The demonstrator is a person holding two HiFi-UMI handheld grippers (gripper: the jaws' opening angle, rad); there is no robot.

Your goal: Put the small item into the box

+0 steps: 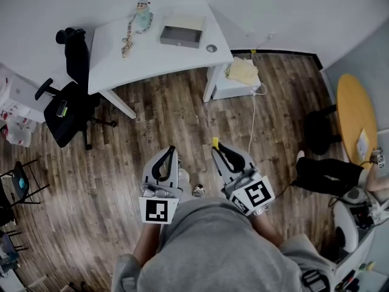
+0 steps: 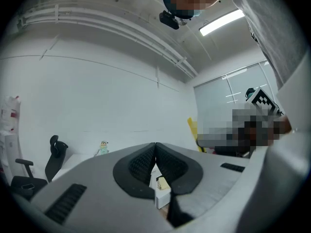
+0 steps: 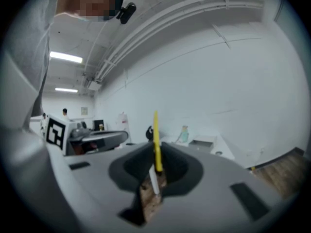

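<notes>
Held close against our grey top, the left gripper (image 1: 172, 152) has its fingers pressed together on nothing. The right gripper (image 1: 217, 146) has its fingers clamped on the lower end of a small yellow item (image 1: 214, 142), which stands up past the tips. Below lies the wood floor (image 1: 182, 114). Well beyond it, the white worktop (image 1: 158, 56) carries the open grey box (image 1: 181, 32), with a toy figure (image 1: 143, 14) near it. We judge the carry to be the risk: gripped only at its end, the thin item could pivot or slip out on the way over, or catch the box wall and miss.
</notes>
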